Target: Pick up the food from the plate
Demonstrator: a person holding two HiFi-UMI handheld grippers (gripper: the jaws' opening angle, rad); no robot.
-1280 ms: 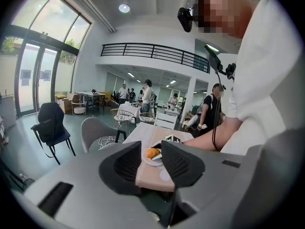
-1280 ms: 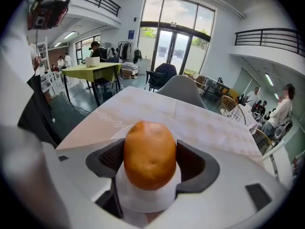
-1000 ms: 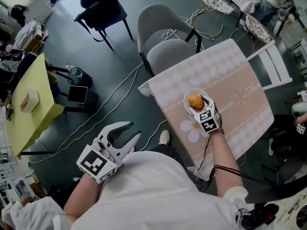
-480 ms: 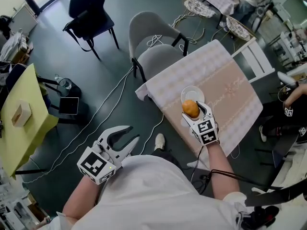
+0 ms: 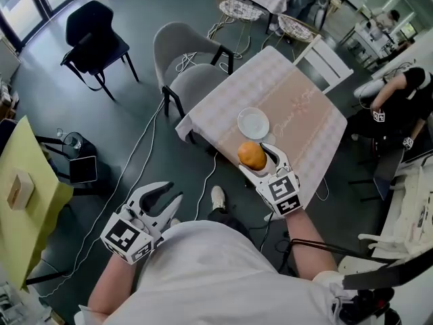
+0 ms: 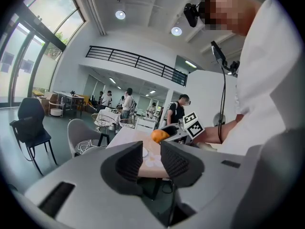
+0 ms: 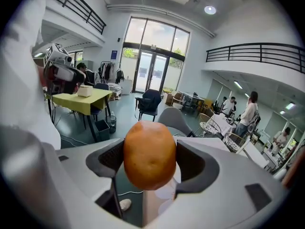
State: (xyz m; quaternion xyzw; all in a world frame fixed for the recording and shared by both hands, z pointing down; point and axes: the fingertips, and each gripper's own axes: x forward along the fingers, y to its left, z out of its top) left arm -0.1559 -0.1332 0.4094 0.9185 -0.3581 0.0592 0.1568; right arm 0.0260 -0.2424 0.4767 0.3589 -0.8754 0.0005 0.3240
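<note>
My right gripper (image 5: 257,158) is shut on a round orange-brown piece of food (image 5: 252,156) and holds it in the air over the table's near corner. In the right gripper view the food (image 7: 149,154) fills the gap between both pads. The white plate (image 5: 253,123) lies bare on the pale tablecloth (image 5: 304,107), beyond the food. My left gripper (image 5: 168,196) hangs off the table at the lower left, over the floor. It is open, its jaws have just been closing a little, and nothing is between them (image 6: 151,161).
A grey chair (image 5: 183,59) stands at the table's far left side, with a white chair (image 5: 325,59) at its far end. A black chair (image 5: 95,36), a yellow-green table (image 5: 27,195) and cables (image 5: 142,147) occupy the dark floor. A person (image 5: 399,100) sits at the right.
The right gripper has lifted the food off the plate and drawn it up and toward me, leaving the plate bare. The left gripper has shifted slightly over the floor.
</note>
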